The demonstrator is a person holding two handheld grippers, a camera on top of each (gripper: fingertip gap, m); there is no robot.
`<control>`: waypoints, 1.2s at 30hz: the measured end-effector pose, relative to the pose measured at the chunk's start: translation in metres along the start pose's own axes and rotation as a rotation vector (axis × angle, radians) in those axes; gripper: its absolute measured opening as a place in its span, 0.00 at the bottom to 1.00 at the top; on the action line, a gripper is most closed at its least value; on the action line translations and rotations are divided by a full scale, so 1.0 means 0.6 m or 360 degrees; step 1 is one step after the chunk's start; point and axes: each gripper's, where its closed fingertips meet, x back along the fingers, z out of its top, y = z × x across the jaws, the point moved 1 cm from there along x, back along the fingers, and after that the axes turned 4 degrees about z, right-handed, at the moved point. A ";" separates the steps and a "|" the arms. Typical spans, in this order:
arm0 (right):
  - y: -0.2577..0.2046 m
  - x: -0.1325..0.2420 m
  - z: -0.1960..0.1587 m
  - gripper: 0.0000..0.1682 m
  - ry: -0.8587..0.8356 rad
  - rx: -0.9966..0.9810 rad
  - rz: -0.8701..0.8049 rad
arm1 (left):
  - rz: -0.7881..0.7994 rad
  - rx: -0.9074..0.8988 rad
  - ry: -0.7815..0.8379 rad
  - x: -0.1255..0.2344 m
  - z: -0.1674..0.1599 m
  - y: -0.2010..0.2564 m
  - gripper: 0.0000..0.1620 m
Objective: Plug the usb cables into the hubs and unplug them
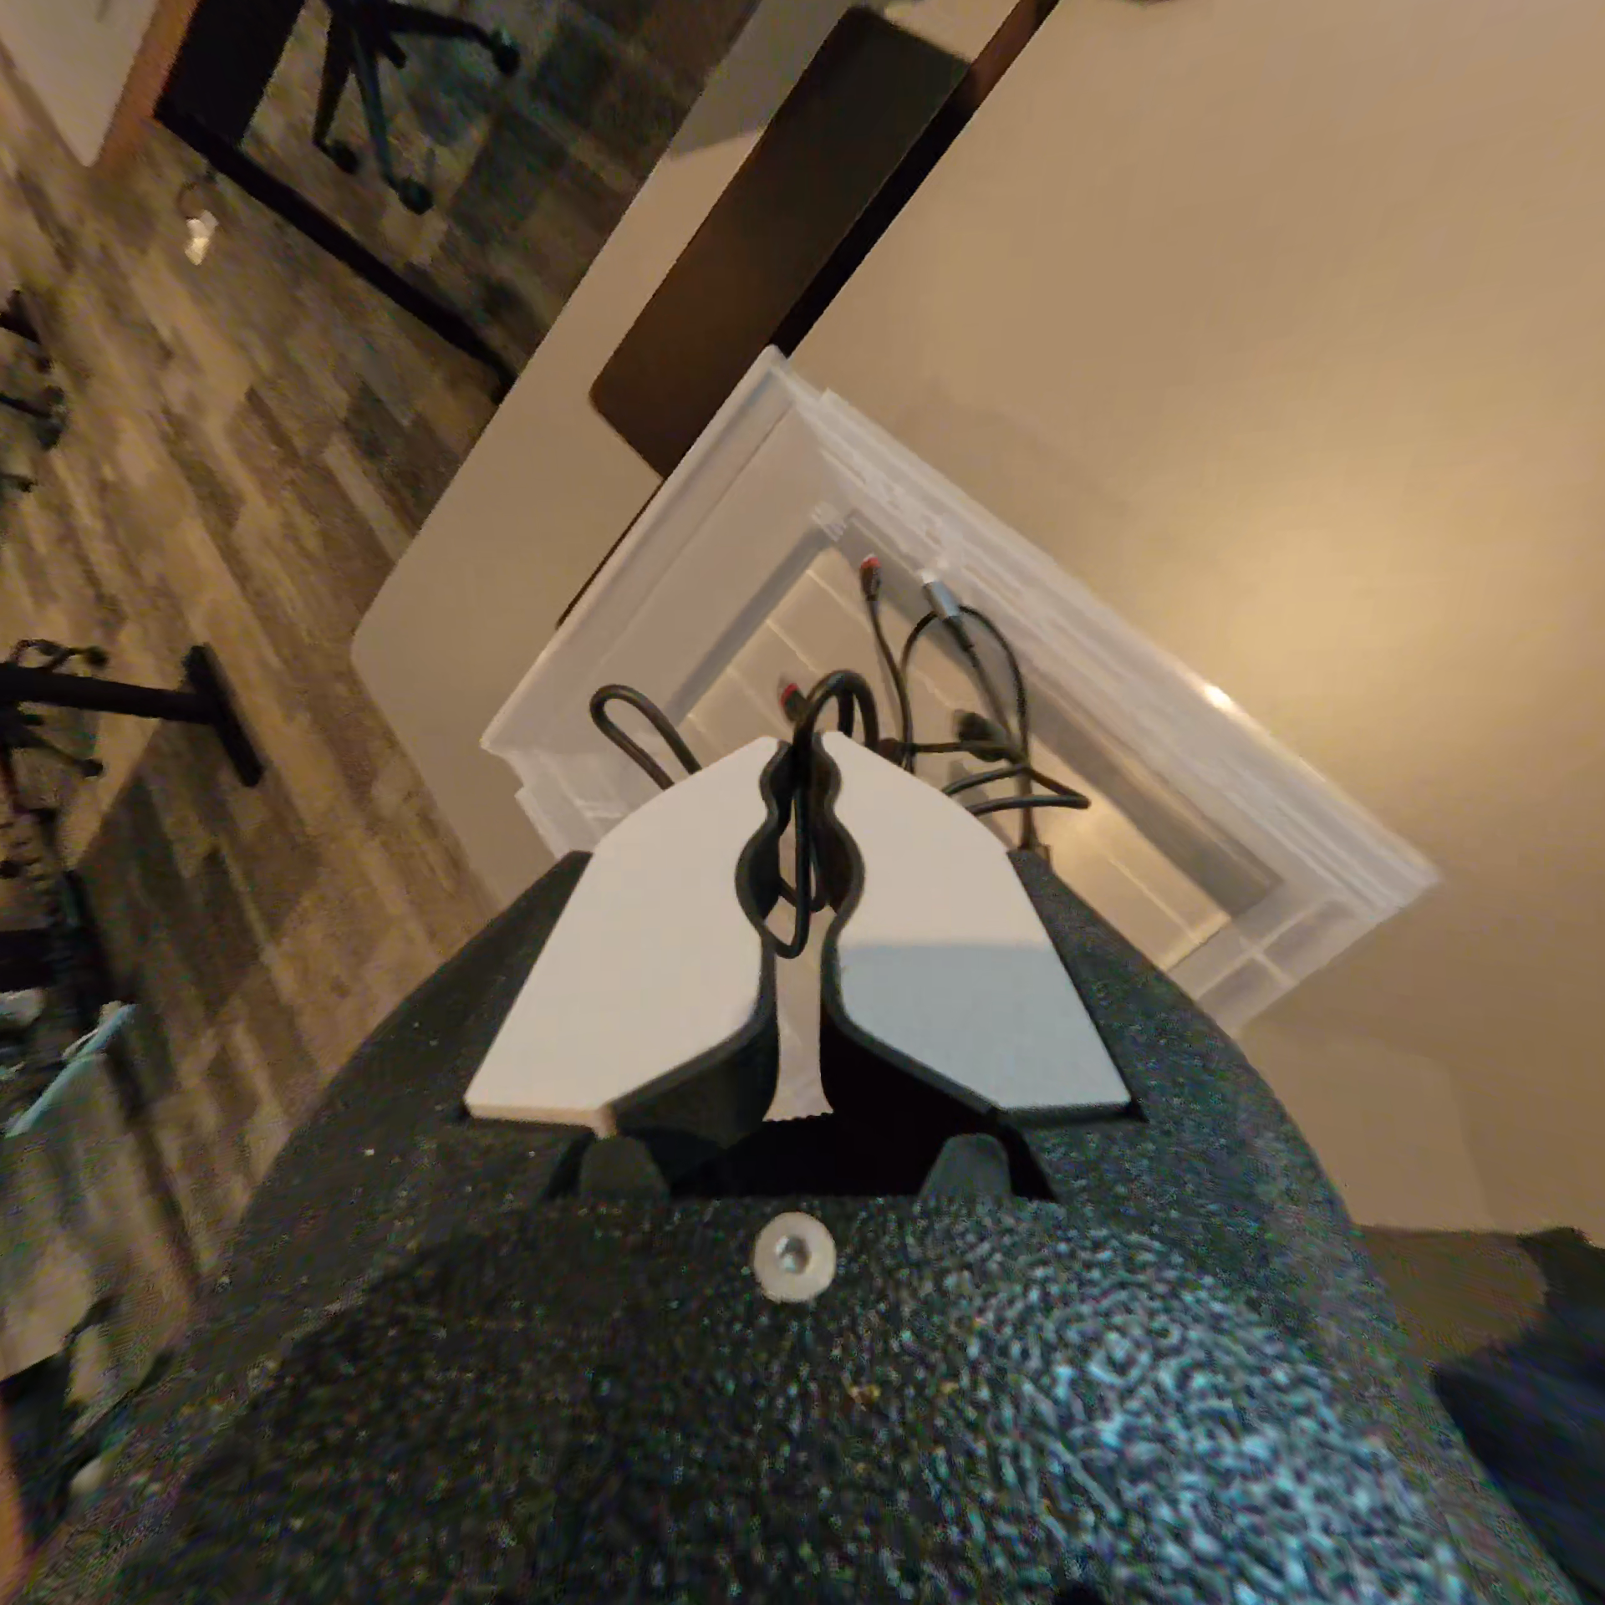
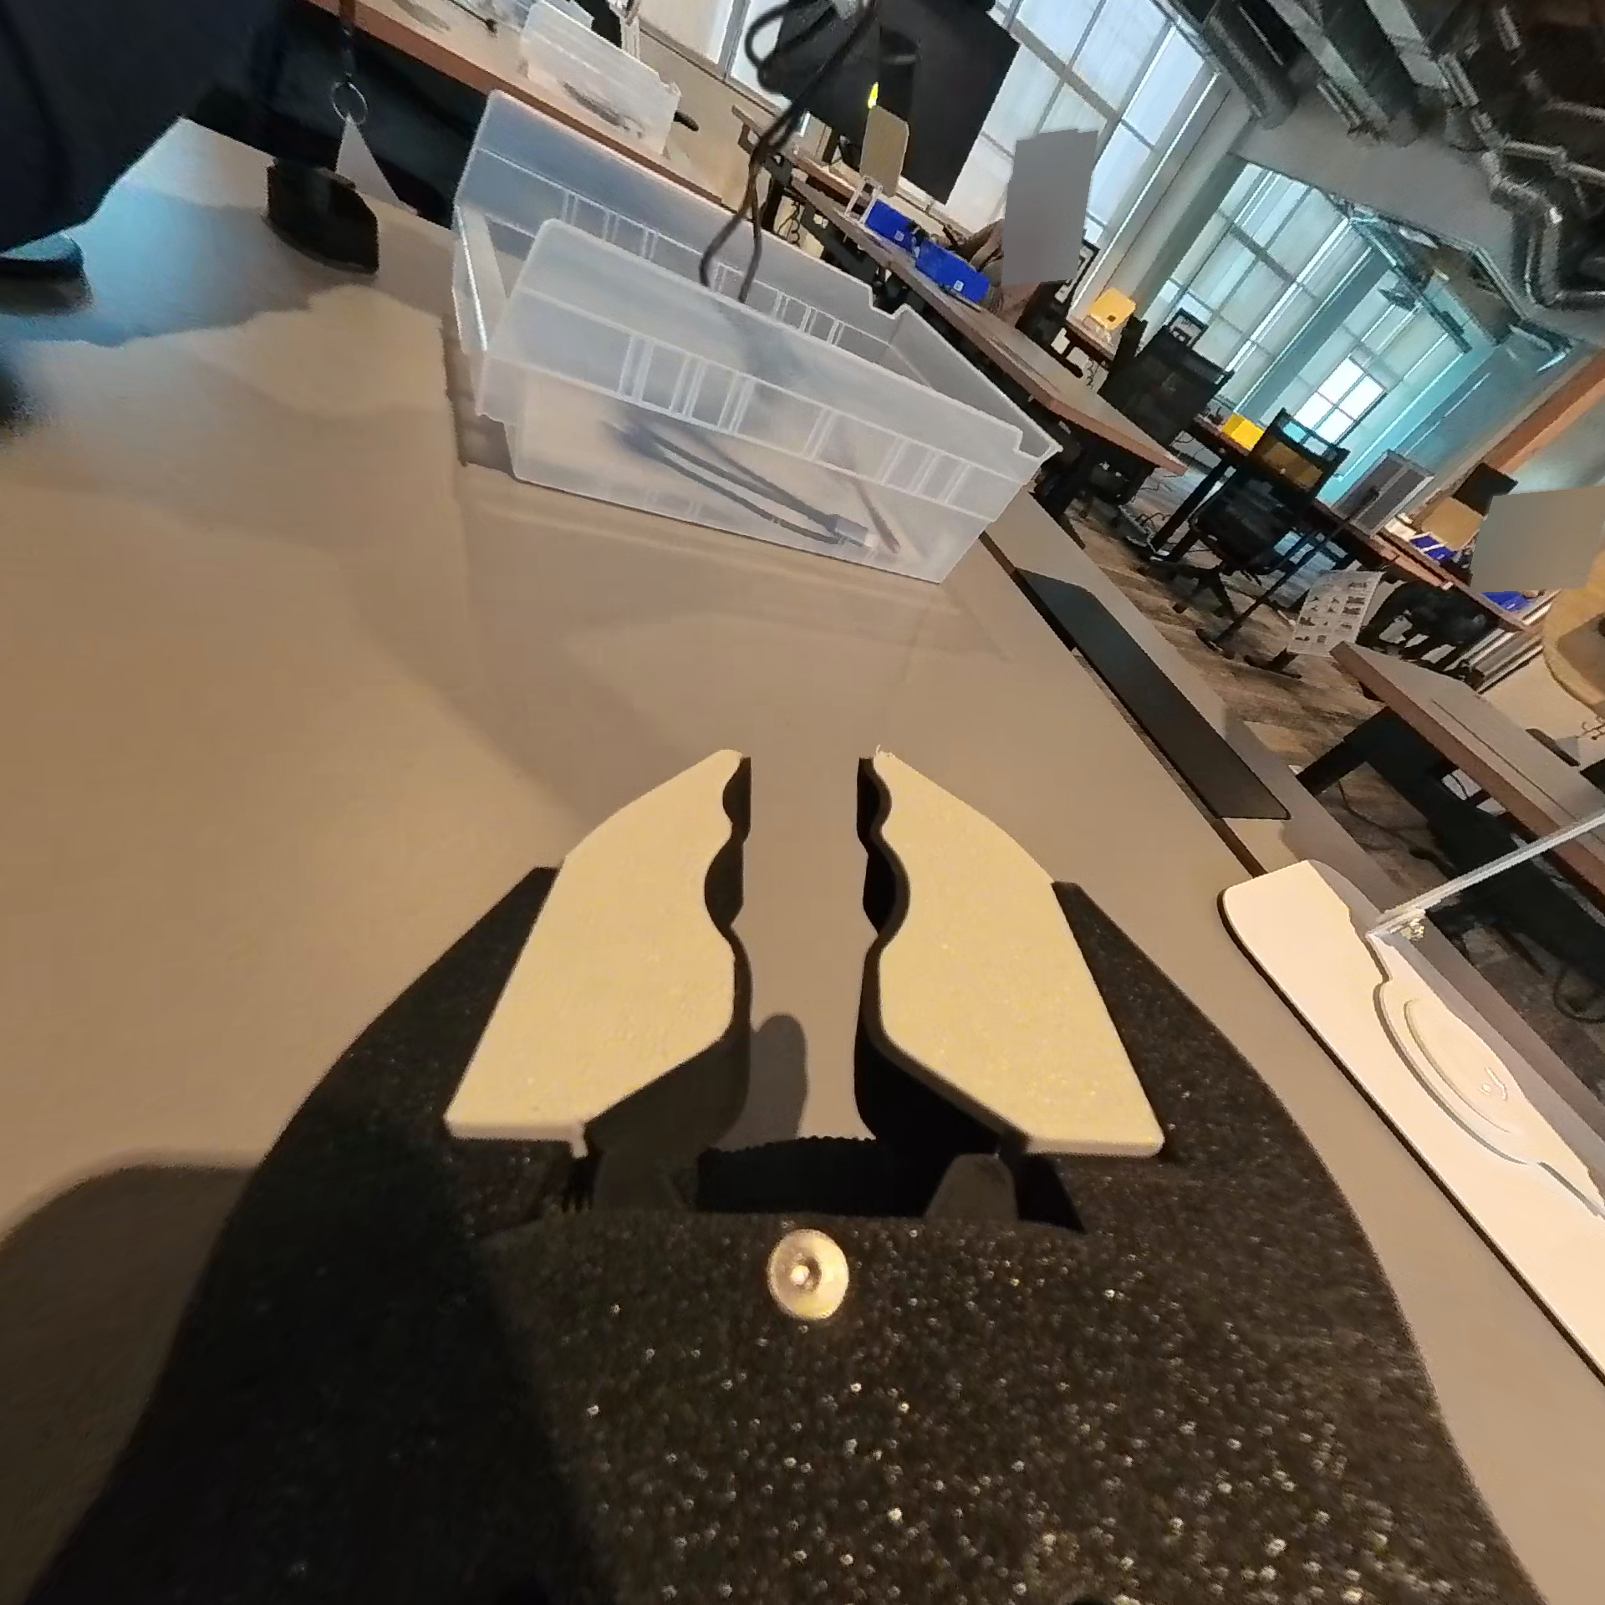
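The left gripper [image 1: 803, 747], two pale flat fingers on a black pebbled body, is clenched on a thin black usb cable [image 1: 799, 834] whose loops bunch in the wavy gap between the fingers. It hangs above a clear, ribbed plastic bin [image 1: 1155, 695] at its one o'clock, where more dark cables [image 1: 981, 695] with red and silver plugs lie tangled. The bin sits near the rounded corner of the smooth beige table [image 1: 1259, 304]; past that edge, at ten o'clock, lies patchy grey carpet [image 1: 217, 452].

The right gripper [image 2: 803, 764] (same build) is released, its jaws parted over bare tabletop with open room all round. At its twelve o'clock stand the clear bins [image 2: 738, 408], one nested on another, with the black cable [image 2: 738, 234] dangling into them from above. The table's edge [image 2: 1129, 686] runs along at two o'clock, beside a white pad [image 2: 1355, 1033] at three o'clock.
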 end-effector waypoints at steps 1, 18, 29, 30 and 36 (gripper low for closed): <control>0.000 0.000 0.000 0.14 -0.0001 0.0002 -0.0001 | -0.0051 0.0030 0.0026 0.000 0.002 0.006 0.02; 0.001 -0.005 -0.001 0.14 -0.0016 -0.0037 0.0000 | -0.0167 0.0181 0.0199 0.059 -0.021 0.010 0.01; 0.016 -0.047 0.070 0.16 0.0069 -0.0201 0.0135 | -0.0064 0.0218 0.0642 0.113 0.057 -0.006 0.02; 0.021 -0.059 0.089 0.16 0.0075 -0.0202 0.0165 | -0.0078 0.0208 0.0689 0.116 0.064 -0.003 0.02; 0.059 -0.129 0.222 0.21 0.0144 -0.0293 0.0265 | -0.0160 0.0129 0.0837 0.113 0.117 0.021 0.02</control>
